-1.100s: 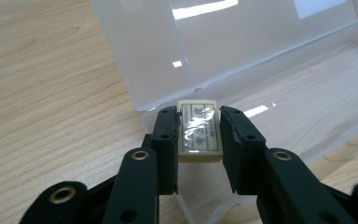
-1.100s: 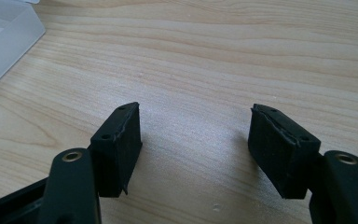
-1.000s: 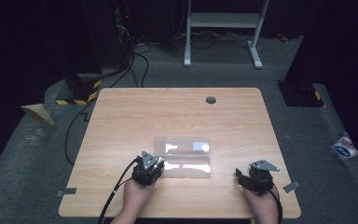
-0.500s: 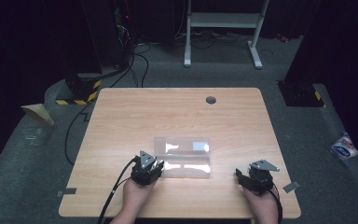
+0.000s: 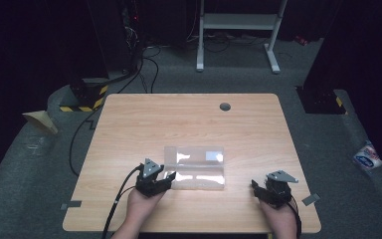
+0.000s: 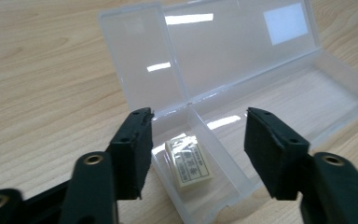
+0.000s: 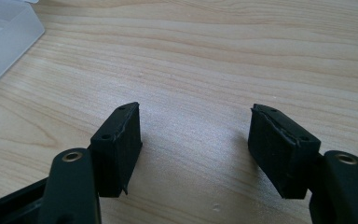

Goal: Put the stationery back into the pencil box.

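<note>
A clear plastic case lies open near the table's front, its lid folded back. In its small end compartment rests a cream eraser with a printed label. My left gripper hovers just above that compartment, open; its jaws have just been opening, and the eraser lies loose below them, touched by neither pad. In the high view the left gripper sits at the case's left end. My right gripper rests near the front right, open over bare wood, with nothing between its fingers.
A corner of the case shows at the right gripper view's upper left. A round grommet sits near the table's far edge. Cables and a white frame stand on the floor beyond.
The left gripper's jaws have spread apart at the case's left end. The right hand has stayed still.
</note>
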`<state>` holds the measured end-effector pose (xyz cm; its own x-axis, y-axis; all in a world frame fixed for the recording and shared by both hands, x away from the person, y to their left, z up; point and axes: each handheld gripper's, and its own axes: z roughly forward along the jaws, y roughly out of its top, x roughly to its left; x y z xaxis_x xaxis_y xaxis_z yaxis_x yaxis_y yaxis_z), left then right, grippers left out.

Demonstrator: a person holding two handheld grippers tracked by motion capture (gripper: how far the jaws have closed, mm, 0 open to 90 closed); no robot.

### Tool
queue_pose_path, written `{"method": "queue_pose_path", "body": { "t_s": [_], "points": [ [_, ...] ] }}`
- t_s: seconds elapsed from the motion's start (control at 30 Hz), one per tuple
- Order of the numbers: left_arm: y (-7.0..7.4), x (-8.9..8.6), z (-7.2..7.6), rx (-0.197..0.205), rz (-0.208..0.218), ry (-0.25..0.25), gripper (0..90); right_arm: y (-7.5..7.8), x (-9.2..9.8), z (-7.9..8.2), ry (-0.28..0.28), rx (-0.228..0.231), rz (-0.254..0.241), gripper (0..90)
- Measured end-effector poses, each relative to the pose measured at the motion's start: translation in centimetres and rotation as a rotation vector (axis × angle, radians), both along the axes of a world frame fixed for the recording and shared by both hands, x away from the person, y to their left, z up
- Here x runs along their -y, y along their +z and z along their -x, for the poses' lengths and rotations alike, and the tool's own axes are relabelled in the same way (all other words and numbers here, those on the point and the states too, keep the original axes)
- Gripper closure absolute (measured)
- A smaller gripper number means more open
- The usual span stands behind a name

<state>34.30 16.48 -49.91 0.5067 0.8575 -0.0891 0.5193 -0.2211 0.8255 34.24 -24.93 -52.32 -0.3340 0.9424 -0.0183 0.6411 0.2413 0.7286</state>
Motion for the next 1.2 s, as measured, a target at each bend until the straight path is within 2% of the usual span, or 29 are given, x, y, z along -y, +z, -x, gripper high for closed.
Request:
{"method": "queue_pose_path", "body": {
  "t_s": [0.3, 0.43, 0.63, 0.8, 0.93, 1.0, 1.1, 1.2],
  "points": [
    [0.4, -2.2, -0.2, -0.002, 0.019, 0.018, 22.3, 0.0, 0.0, 0.0, 0.000, 0.000, 0.000, 34.1],
    [0.5, -3.5, -0.2, 0.002, -0.014, 0.033, 18.1, 0.0, 0.0, 0.0, 0.000, 0.000, 0.000, 34.1],
    [0.5, -6.0, -0.3, -0.009, -0.043, 0.082, 12.9, 0.0, 0.0, 0.0, 0.000, 0.001, 0.001, 34.2],
    [-0.1, -8.5, -0.3, -0.036, -0.095, 0.108, 10.0, 0.0, 0.0, 0.0, 0.000, 0.001, 0.001, 34.2],
    [-1.0, -10.5, 0.3, -0.074, -0.154, 0.120, 9.1, 0.0, 0.0, 0.0, 0.004, 0.002, 0.004, 34.1],
    [-1.5, -11.5, 0.6, -0.086, -0.169, 0.128, 9.1, 0.0, 0.0, 0.0, 0.004, 0.004, 0.003, 34.1],
    [-2.1, -12.8, 1.3, -0.102, -0.182, 0.137, 9.2, 0.0, 0.0, 0.0, 0.004, 0.004, 0.004, 34.1],
    [-2.7, -13.3, 2.0, -0.121, -0.169, 0.131, 9.3, 0.0, 0.0, 0.0, 0.004, 0.004, 0.004, 34.2]
  ]
}}
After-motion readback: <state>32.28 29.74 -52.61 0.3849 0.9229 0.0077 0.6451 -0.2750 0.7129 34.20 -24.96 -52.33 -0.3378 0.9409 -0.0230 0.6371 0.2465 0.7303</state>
